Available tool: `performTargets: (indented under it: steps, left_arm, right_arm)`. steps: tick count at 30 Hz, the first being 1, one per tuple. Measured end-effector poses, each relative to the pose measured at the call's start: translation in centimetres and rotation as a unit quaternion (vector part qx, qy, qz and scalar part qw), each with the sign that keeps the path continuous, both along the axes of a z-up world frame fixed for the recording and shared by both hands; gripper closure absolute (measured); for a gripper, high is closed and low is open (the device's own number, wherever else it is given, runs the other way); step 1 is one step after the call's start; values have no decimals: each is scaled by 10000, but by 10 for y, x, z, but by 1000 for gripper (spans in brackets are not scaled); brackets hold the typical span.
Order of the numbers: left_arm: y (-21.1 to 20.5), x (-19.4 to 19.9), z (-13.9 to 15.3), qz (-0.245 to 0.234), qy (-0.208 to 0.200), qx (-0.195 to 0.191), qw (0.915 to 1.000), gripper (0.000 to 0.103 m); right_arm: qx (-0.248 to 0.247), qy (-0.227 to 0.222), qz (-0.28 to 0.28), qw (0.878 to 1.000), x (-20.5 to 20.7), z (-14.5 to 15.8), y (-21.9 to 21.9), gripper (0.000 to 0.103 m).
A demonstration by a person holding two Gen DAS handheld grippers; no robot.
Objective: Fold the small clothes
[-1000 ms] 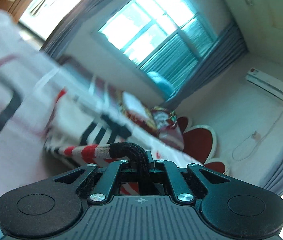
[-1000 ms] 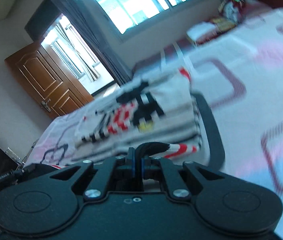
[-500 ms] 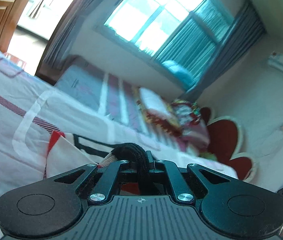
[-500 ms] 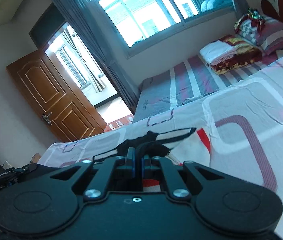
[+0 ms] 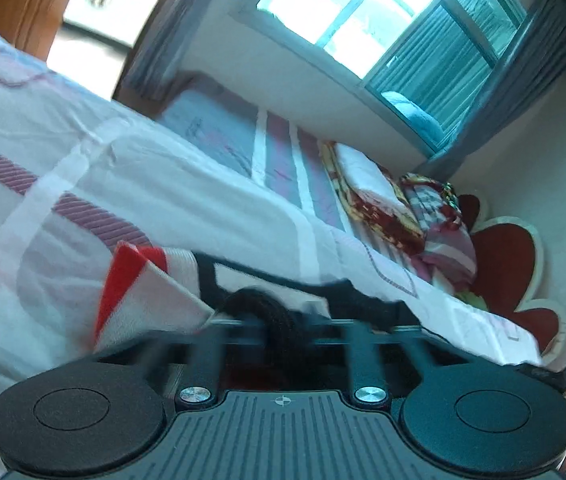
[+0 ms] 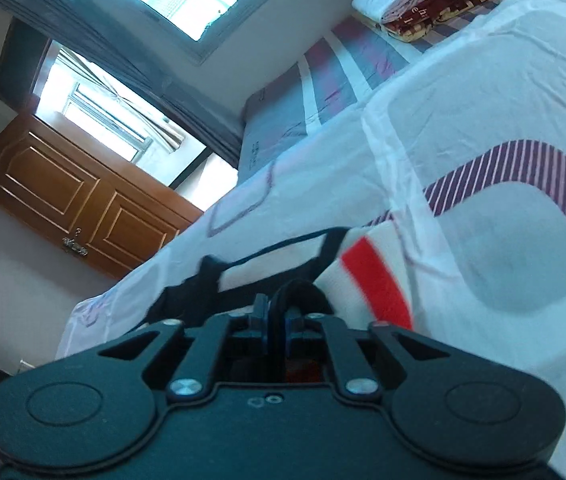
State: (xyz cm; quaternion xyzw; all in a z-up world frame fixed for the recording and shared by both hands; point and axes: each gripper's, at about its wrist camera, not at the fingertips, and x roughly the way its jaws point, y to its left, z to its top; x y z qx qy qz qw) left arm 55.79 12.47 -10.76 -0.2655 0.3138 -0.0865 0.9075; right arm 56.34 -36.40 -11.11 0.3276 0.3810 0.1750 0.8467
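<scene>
A small white garment [image 5: 151,292] with red patches and black trim lies on the bed, folded over on itself. My left gripper [image 5: 279,320] is blurred by motion, with the black trim bunched at its fingers, and its jaws look drawn apart. My right gripper [image 6: 277,320] is shut on the black trim of the same garment [image 6: 375,276], low over the bed sheet [image 6: 483,160]. Most of the garment is hidden under both gripper bodies.
The bed has a white sheet [image 5: 83,168] with striped purple shapes. Folded blankets and pillows [image 5: 403,208] sit near the red headboard [image 5: 511,256]. A striped mattress [image 6: 323,92] lies under the window. A wooden door [image 6: 67,188] stands at the far side.
Both grippers have come down from a raised hold to the bed, carrying the garment's edge forward. The left gripper's jaws have spread apart from their shut hold.
</scene>
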Motion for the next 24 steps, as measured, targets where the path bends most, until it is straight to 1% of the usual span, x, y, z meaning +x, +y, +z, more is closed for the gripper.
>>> performTargets:
  steps: [1,2,3,4,5,6,7,8,9,10,11,12,13,14,15,16,17,18,19,20,21,23,24]
  left_arm:
    - [0,-1,1,125,-207,76,9997,13]
    - [-1,-1,2,169,-362,78,9992,14]
    - [1,2,0,142,-347,-24,9993,14]
    - [2,3,0,145,-318,-44,9994,14]
    - [1,4,1,124,-313,82,9994,14]
    - [-2,6,3,36,-296,294,9991,19]
    - [-3,8,4,-73,-244,473,9986,24]
    - [-5,10,6,-141,-157,691,9974,27]
    - [-9,14,6,-256,-67,944,9952,33]
    - [-11,19,5,-345,82,1138,9929,38]
    - [-14,23,2,-389,233,1306,9904,41]
    - [-17,28,-1,-469,393,1380,9885,45]
    - [-21,31,-5,-537,552,1477,9860,53]
    - [-25,32,-7,-551,579,1679,9826,54]
    - [-30,31,-7,-559,550,1829,9800,57]
    - [-33,29,-7,-522,524,1942,9782,65]
    - [-34,27,-7,-456,479,2019,9772,71]
    - [-35,25,-7,-375,416,2017,9779,79]
    - [-34,22,-7,-280,335,2019,9784,91]
    - [-34,17,-6,-180,206,1991,9796,96]
    - [-34,11,-3,-80,94,1980,9801,96]
    - [-32,-5,4,43,-144,1919,9813,97]
    - [-30,-11,6,46,-170,1838,9828,97]
  right_arm:
    - [122,-90,-19,9999,-1,-1,-2,66]
    - [199,-193,-60,9996,-4,0,-3,51]
    - [189,-316,-135,9992,-6,3,-3,42]
    - [15,-434,-266,9987,-9,6,-2,25]
    - [-81,-574,-317,9978,-11,9,-2,22]
    - [-83,-660,-324,9973,-14,12,-3,23]
    - [-105,-722,-304,9969,-15,14,-5,27]
    - [-182,-811,-257,9962,-17,17,-6,31]
    - [-303,-892,-175,9954,-19,21,-6,32]
    - [-478,-931,-40,9945,-19,24,-3,34]
    - [-657,-895,81,9938,-16,25,0,38]
    - [-872,-842,209,9924,-13,26,5,41]
    - [-1173,-771,325,9896,-11,26,11,46]
    - [-1409,-747,457,9861,-7,25,17,49]
    - [-1616,-745,593,9823,-3,25,24,50]
    - [-1896,-716,728,9765,-3,24,33,51]
    - [-2232,-648,818,9692,-1,21,43,54]
    - [-2571,-600,893,9604,2,19,54,56]
    - [-2848,-689,908,9518,0,18,63,62]
    - [-3042,-843,907,9445,-3,19,71,84]
    - [-3114,-974,910,9409,-9,21,76,99]
    - [-3184,-1323,588,9368,-23,29,77,98]
    - [-3115,-1407,422,9388,-30,34,73,98]
